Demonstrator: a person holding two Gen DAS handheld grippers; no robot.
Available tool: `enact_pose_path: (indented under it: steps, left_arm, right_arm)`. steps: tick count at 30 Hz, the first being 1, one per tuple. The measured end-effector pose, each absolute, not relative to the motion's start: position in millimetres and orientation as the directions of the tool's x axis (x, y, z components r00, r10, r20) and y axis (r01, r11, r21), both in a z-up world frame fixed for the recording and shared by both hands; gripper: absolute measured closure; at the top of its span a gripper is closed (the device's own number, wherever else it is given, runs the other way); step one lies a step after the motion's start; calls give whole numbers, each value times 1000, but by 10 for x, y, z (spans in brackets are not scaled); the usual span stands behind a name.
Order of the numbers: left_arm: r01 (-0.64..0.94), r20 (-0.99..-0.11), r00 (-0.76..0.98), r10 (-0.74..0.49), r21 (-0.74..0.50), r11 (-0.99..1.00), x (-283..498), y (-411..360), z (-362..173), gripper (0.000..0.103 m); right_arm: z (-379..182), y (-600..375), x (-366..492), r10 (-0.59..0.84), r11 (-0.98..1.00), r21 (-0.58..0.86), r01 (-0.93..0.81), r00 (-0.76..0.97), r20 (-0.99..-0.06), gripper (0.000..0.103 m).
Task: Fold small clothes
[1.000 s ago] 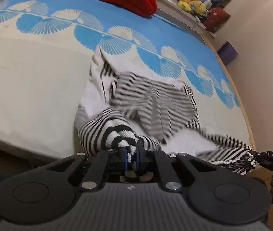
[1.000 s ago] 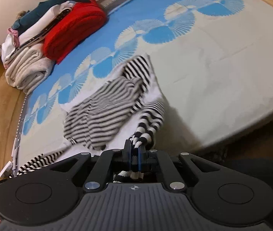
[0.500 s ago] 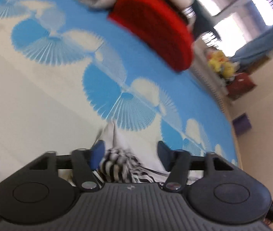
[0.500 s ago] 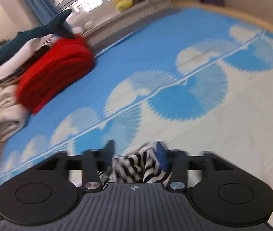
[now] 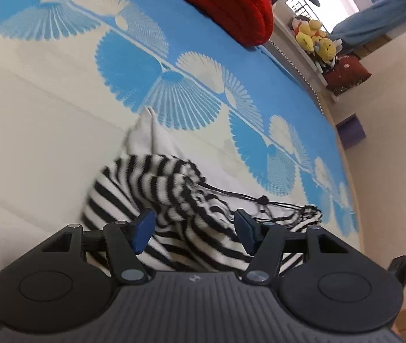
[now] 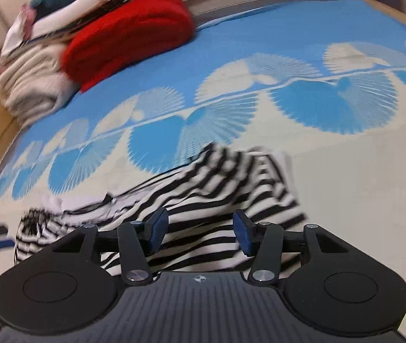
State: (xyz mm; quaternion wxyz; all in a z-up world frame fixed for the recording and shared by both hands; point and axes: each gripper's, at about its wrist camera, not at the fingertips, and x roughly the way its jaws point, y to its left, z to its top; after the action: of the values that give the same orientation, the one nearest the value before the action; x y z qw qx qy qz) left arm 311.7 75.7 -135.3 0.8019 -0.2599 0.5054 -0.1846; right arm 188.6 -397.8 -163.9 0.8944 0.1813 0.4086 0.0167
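Left tongs (image 5: 193,233), closing slightly, and right tongs (image 6: 200,230) both gape, gripping nothing; the striped garment (image 5: 157,194) lies on the bed (image 5: 31,131) beneath them, extending toward 12 o'clock.

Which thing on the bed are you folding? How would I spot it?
Find the big bed cover, blue with white fan shapes at the far side and cream at the near side. On the cream part, just beyond the grippers, lies the black-and-white striped knit garment. It is the only striped thing; the folded red blanket is plain.
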Motion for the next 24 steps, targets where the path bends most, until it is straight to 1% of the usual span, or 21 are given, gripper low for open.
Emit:
enact_pose_path:
  steps: [1, 2, 3, 4, 5, 6, 7, 8, 11, 12, 13, 14, 16, 18, 19, 20, 21, 22, 23, 24]
  left_arm:
    - [28, -714, 411, -567, -611, 791, 3090, 712, -1383, 44]
    - [26, -718, 401, -569, -612, 790, 3113, 666, -1411, 60]
    - [29, -725, 391, -567, -606, 795, 3137, 609, -1434, 71]
    - [35, -732, 385, -562, -596, 802, 3161, 553, -1444, 90]
    - [45, -736, 387, -555, -586, 809, 3181, 514, -1435, 94]
    - [53, -732, 404, -548, -580, 813, 3203, 484, -1421, 95]
    - [49, -715, 433, -548, -589, 807, 3232, 477, -1396, 97]
    - [37, -676, 481, -559, -621, 783, 3271, 505, -1351, 97]
    - [12, -546, 634, -547, -701, 713, 3318, 593, -1213, 99]
    - [3, -521, 669, -530, -711, 704, 3342, 599, -1190, 99]
    - [-9, -512, 688, -515, -715, 699, 3374, 585, -1190, 100]
    - [-31, -516, 704, -488, -708, 706, 3405, 558, -1200, 103]
    - [-78, -553, 706, -443, -682, 727, 3488, 492, -1266, 103]
    - [-127, -606, 670, -429, -662, 739, 3596, 434, -1397, 103]
    - [-144, -634, 644, -428, -650, 746, 3643, 413, -1468, 103]
    - [-156, -656, 625, -425, -638, 754, 3670, 392, -1517, 103]
    - [-162, -666, 620, -415, -626, 763, 3680, 413, -1523, 103]
    - [-158, -666, 623, -409, -620, 768, 3676, 444, -1504, 101]
    - [-149, -657, 634, -408, -621, 769, 3656, 516, -1470, 95]
    - [-140, -651, 643, -403, -618, 774, 3657, 580, -1431, 91]
  right_arm:
    - [-1671, -3928, 1927, 183, 939, 327, 105, 653, -735, 50]
    - [-1694, -3870, 1947, 192, 942, 324, 91, 646, -739, 50]
    - [-1712, -3824, 1978, 200, 945, 320, 74, 642, -740, 51]
    - [-1728, -3773, 2009, 202, 949, 309, 58, 639, -742, 54]
    - [-1739, -3731, 2041, 199, 955, 293, 44, 637, -745, 79]
    - [-1744, -3711, 2068, 194, 959, 282, 39, 636, -747, 102]
    - [-1718, -3714, 2089, 189, 956, 289, 45, 658, -729, 102]
    - [-1659, -3753, 2109, 180, 948, 310, 65, 693, -698, 102]
    - [-1402, -3922, 2086, 138, 899, 421, 122, 832, -537, 103]
    - [-1347, -3964, 2085, 113, 888, 438, 138, 859, -500, 103]
    - [-1323, -3987, 2111, 85, 884, 440, 157, 871, -483, 103]
    - [-1333, -3992, 2144, 59, 886, 427, 182, 869, -492, 103]
    - [-1417, -3973, 2257, 10, 890, 390, 238, 843, -538, 102]
    - [-1548, -3940, 2391, 1, 890, 367, 270, 804, -595, 102]
    - [-1617, -3911, 2448, 14, 896, 355, 267, 782, -623, 101]
    - [-1700, -3860, 2524, 36, 905, 339, 257, 747, -664, 97]
    - [-1767, -3819, 2585, 64, 917, 321, 237, 706, -705, 83]
    - [-1788, -3797, 2615, 71, 926, 304, 226, 684, -726, 75]
    - [-1768, -3792, 2600, 70, 931, 294, 215, 685, -725, 69]
    - [-1707, -3805, 2570, 71, 935, 293, 201, 703, -708, 67]
